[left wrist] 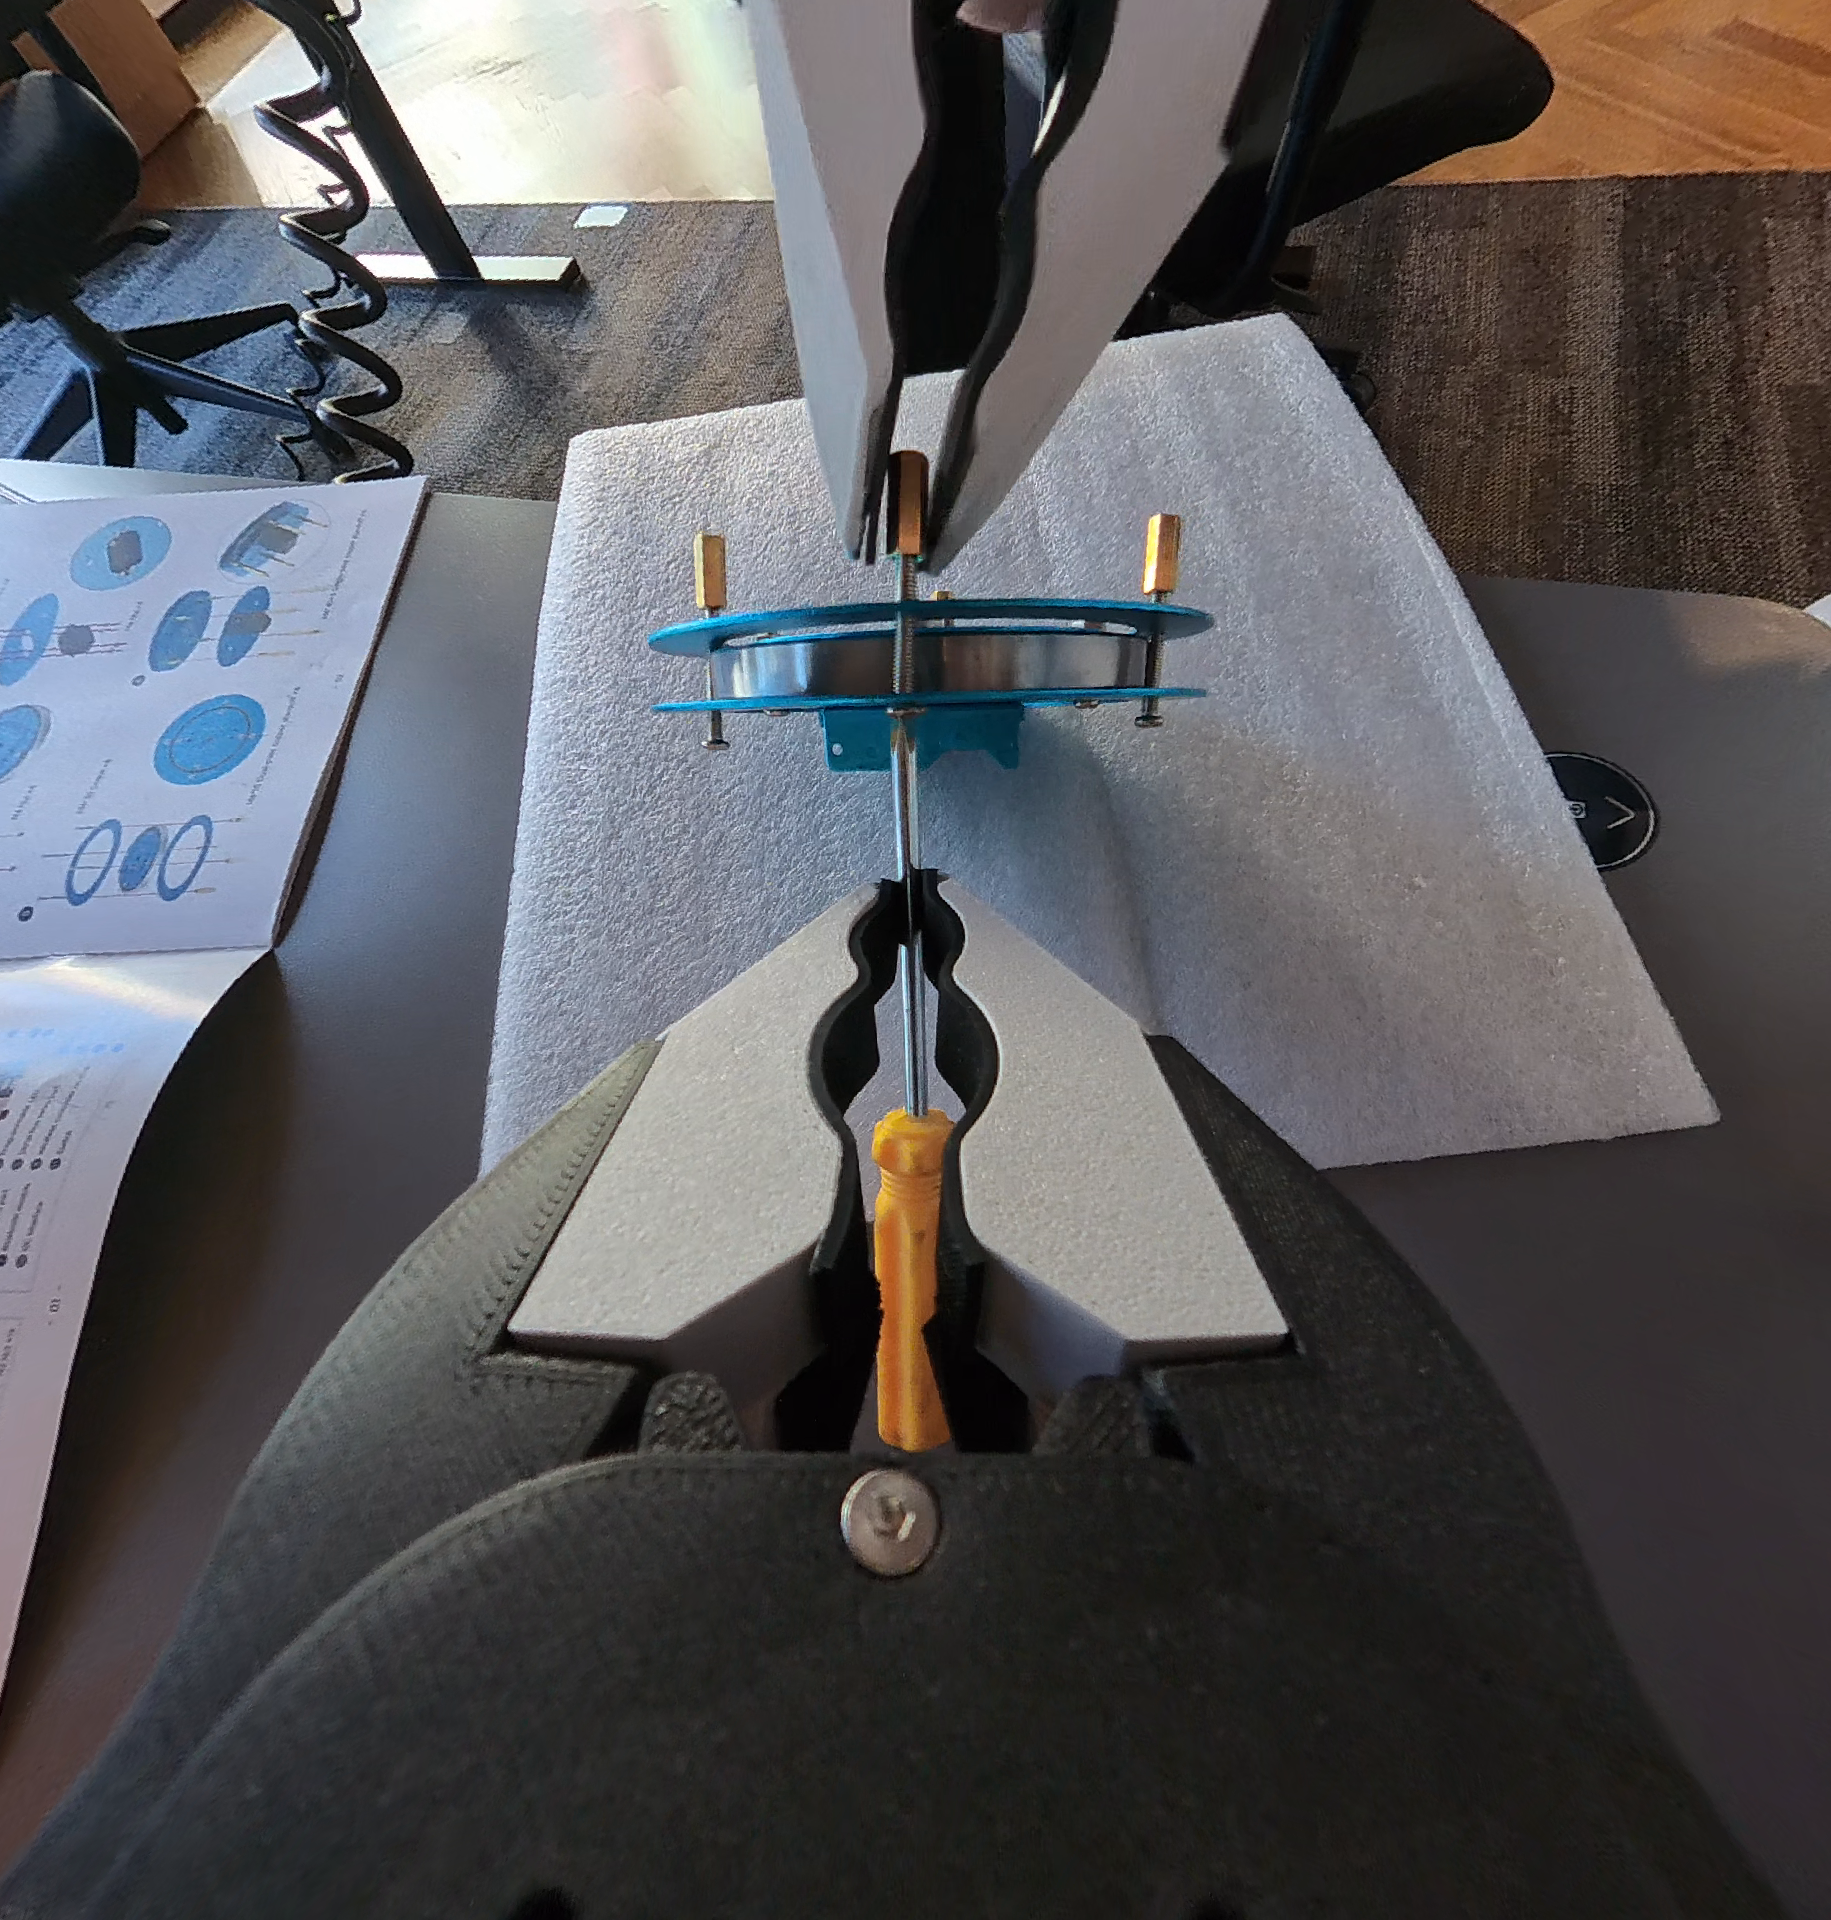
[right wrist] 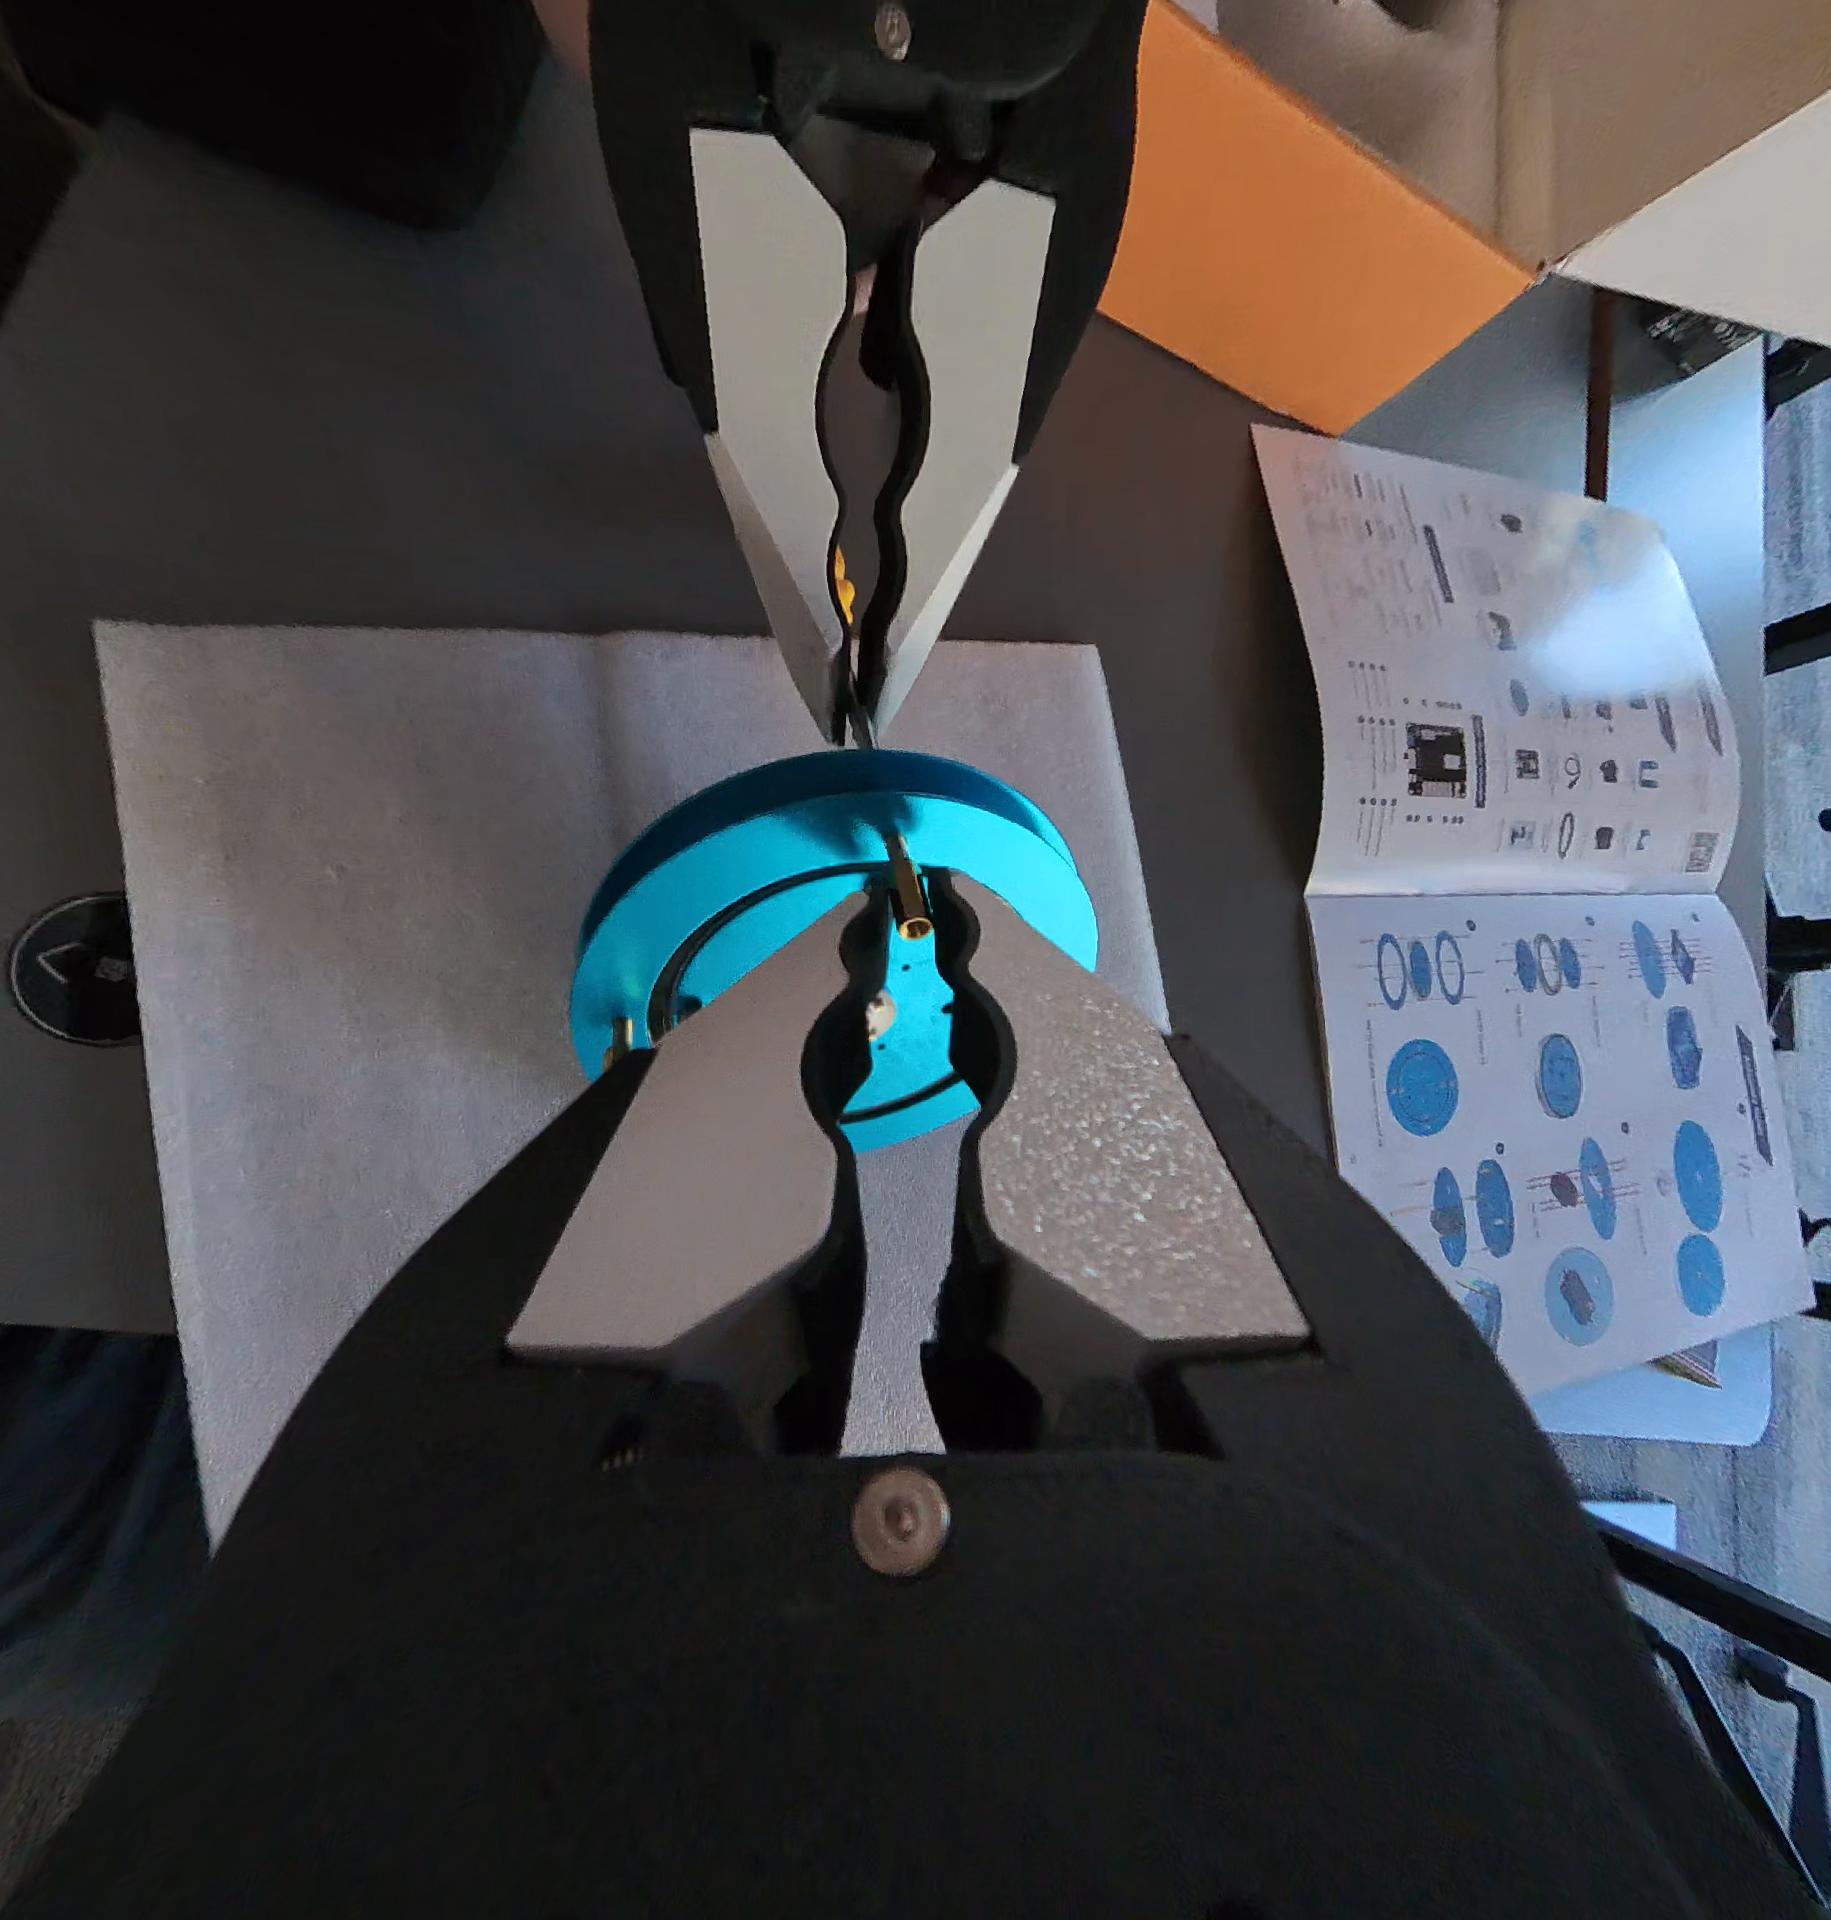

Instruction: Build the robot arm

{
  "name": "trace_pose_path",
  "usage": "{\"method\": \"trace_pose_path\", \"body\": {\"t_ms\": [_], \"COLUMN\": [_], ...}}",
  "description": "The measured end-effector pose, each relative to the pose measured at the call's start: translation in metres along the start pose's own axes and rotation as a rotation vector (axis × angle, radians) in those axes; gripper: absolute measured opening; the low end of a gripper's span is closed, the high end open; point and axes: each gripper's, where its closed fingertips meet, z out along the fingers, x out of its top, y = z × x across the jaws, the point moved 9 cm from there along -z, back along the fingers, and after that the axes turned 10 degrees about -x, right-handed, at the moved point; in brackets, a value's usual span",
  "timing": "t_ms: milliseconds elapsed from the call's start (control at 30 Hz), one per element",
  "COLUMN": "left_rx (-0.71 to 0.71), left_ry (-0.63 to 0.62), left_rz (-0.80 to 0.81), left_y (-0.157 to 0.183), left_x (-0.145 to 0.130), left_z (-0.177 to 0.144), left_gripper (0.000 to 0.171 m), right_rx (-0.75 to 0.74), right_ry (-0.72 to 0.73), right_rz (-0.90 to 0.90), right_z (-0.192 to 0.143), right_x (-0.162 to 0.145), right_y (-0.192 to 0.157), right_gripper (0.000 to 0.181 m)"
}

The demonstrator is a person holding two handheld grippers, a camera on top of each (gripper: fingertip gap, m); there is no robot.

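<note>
Assembly (left wrist: 930,665) of two blue discs around a metal ring, held up over white foam (left wrist: 1254,831) on grey table (left wrist: 391,1039), directly ahead of left tool (left wrist: 909,899) and under right tool (left wrist: 895,561). Brass standoffs upright on top disc; screw heads hanging below bottom disc.

Left tool: narrowed almost fully, clamped on screwdriver (left wrist: 906,1278). Orange handle lying back between the fingers, thin shaft running forward past the tips and up to the screw at underside centre of the assembly, beside a small blue bracket.

Right tool: coming down from above, nearly closed, pinching centre standoff (right wrist: 909,906) at its tips.

Open booklet (left wrist: 142,707) with blue diagrams flat on table, left of foam.
</note>
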Motion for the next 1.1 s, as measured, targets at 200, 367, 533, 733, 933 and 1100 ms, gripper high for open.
{"method": "trace_pose_path", "body": {"t_ms": [200,367,533,733,933,1100], "left_rx": [-0.01,-0.006,0.007,-0.005,-0.003,-0.002], "left_ry": [0.002,-0.001,-0.006,-0.002,-0.004,-0.004], "left_rz": [0.005,0.004,0.008,0.004,0.008,0.008], "left_y": [0.001,0.001,0.0,0.001,0.001,0.001], "left_x": [0.001,0.001,0.0,0.001,0.001,0.001], "left_z": [0.001,0.001,0.002,0.002,0.002,0.002], "left_gripper": [0.002,0.002,0.002,0.002,0.002,0.002], "right_rx": [0.036,0.044,0.202,0.462,0.251,0.005], "right_ry": [0.012,-0.024,-0.115,-0.198,0.016,0.051], "right_rz": [-0.086,-0.063,0.337,0.927,0.386,-0.034], "right_z": [-0.003,-0.002,0.003,0.009,-0.005,-0.008], "right_x": [0.001,0.0,-0.003,-0.016,-0.007,-0.002], "right_y": [-0.001,0.001,0.013,0.024,0.015,-0.001], "right_gripper": [0.004,0.004,0.003,0.004,0.022,0.015]}}
